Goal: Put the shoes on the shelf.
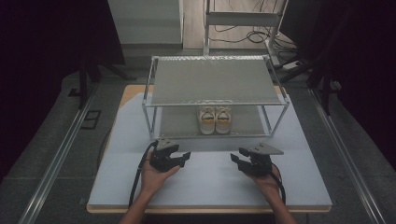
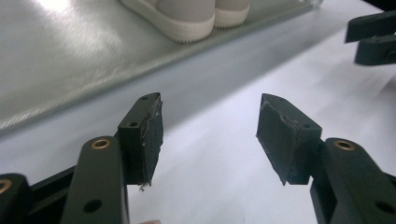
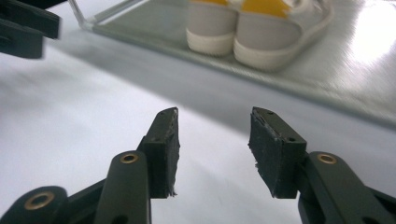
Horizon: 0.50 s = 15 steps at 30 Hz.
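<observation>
The left gripper point(image 1: 187, 157) and the right gripper point(image 1: 233, 159) are hovering low over the white tabletop point(image 1: 210, 186) in the high view, tips turned toward each other, each carried in a hand, both released and holding nothing. Beyond them a pair of white sneakers point(image 1: 215, 120) with yellow insoles is sitting side by side on the lower shelf of the metal shoe rack point(image 1: 215, 84), heels toward the person

In the left gripper view, the jaws are standing well apart with bare tabletop between them; the sneakers' heels point(image 2: 196, 16) are resting on the shelf ahead, and the other gripper is showing at the upper right

In the right gripper view, the jaws are parted as well, nothing between the pads point(image 3: 275, 149), and the two heels point(image 3: 243, 32) are lying just ahead on the shelf

The step in hand is probably a reach for the shoes: each gripper should be going in level under the upper shelf, jaws straddling one heel collar, closing only once the rim is seated deep between the pads
</observation>
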{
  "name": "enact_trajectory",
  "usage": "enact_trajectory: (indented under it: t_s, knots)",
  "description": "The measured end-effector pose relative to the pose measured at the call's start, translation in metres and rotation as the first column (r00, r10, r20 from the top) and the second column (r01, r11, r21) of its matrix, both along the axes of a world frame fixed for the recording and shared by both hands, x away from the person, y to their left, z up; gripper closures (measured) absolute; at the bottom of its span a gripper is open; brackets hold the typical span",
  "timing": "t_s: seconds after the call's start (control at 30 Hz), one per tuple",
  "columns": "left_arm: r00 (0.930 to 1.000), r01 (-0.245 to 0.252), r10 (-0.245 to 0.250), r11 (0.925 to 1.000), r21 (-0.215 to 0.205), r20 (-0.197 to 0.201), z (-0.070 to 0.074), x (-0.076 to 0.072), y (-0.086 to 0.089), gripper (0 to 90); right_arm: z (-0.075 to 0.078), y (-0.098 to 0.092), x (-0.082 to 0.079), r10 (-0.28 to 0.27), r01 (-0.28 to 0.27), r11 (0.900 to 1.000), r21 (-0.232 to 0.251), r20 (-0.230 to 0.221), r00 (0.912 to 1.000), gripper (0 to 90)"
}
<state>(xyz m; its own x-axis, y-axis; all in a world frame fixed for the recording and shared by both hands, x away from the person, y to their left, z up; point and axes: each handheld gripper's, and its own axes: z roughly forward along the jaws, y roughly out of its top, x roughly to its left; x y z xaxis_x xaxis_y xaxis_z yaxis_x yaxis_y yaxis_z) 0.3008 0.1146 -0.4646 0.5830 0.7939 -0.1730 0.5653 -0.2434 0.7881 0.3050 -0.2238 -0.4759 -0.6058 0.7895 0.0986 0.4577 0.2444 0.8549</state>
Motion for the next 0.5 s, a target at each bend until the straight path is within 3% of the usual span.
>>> enact_trajectory:
  t_s: [0.07,0.23,0.4,0.5]
  knots:
    - [1.0,-0.005,0.005,0.9999,0.011,-0.001,-0.003,-0.009,0.009,40.0,-0.003,-0.014,-0.009,-0.018,0.018,1.0,-0.005,-0.011,0.9998,49.7]
    - [0.9995,-0.032,0.032,0.9995,0.009,-0.009,-0.008,-0.016,0.022,39.1,-0.009,-0.035,-0.021,-0.052,0.052,0.999,0.005,-0.023,0.9984,47.6]
    - [0.9989,-0.044,0.044,0.999,0.01,-0.017,-0.012,-0.015,0.024,38.5,-0.012,-0.042,-0.021,-0.069,0.069,0.998,0.011,-0.03,0.9972,46.9]
    - [0.9985,-0.05,0.051,0.9976,0.047,-0.02,-0.015,-0.013,0.024,36.7,-0.01,-0.043,-0.02,-0.071,0.071,0.997,0.016,-0.025,0.9972,44.1]
